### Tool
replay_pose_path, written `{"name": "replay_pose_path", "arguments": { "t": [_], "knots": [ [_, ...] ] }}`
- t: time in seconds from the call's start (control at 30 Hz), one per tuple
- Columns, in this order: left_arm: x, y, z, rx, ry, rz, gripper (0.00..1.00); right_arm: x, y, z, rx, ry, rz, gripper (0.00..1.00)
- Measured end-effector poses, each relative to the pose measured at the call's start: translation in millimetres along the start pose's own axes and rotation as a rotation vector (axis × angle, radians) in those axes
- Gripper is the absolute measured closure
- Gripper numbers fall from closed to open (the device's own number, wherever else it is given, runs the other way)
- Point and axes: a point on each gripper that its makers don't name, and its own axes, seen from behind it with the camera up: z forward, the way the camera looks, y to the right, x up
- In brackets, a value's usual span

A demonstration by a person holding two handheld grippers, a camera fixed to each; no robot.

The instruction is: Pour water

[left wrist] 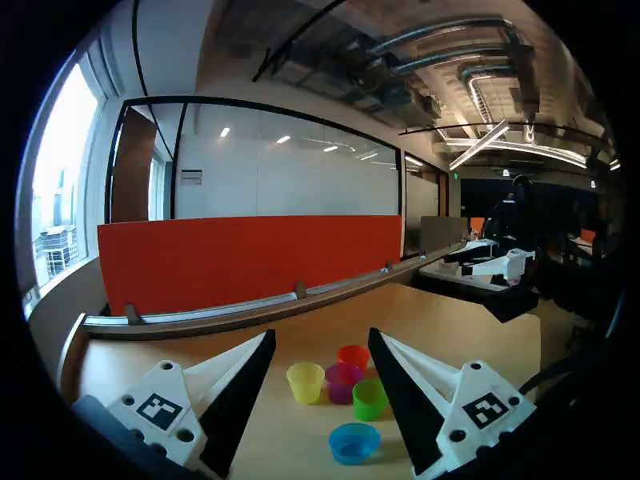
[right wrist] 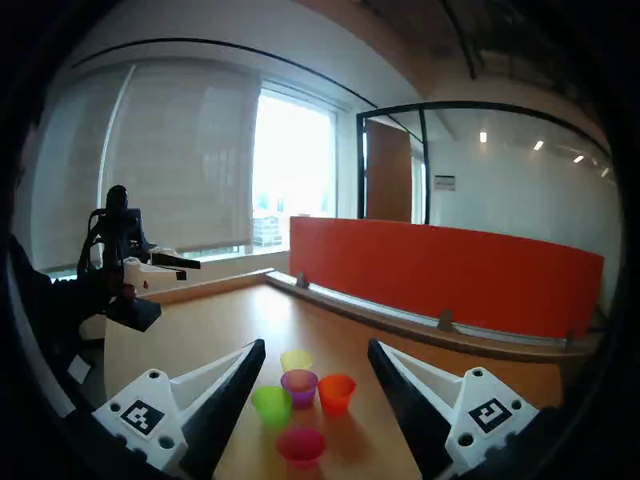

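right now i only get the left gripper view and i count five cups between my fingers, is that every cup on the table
Observer: No, there is a sixth. The right gripper view has a pink cup, nearest its camera, in front of the purple cup.
Operator: does it touch the others
Observer: No. Bare table separates it from the purple cup, the green cup and the orange cup.
Operator: is the right hand-held gripper holding anything
Observer: No. The right hand-held gripper is open and grips nothing.
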Motion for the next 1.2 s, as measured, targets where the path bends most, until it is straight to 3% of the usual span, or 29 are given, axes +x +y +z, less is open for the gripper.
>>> {"name": "replay_pose_path", "arguments": {
  "t": [0.27, 1.2],
  "knots": [
    [-15, 1.9, 3.3, -0.038, -0.054, 0.036, 0.15, -5, 2, 5.4, 0.033, -0.041, -0.011, 0.01],
    [-76, 10.8, 11.9, -0.136, -0.218, 0.064, 0.15, -35, -10, 27.6, 0.131, -0.195, -0.082, 0.01]
  ]
}}
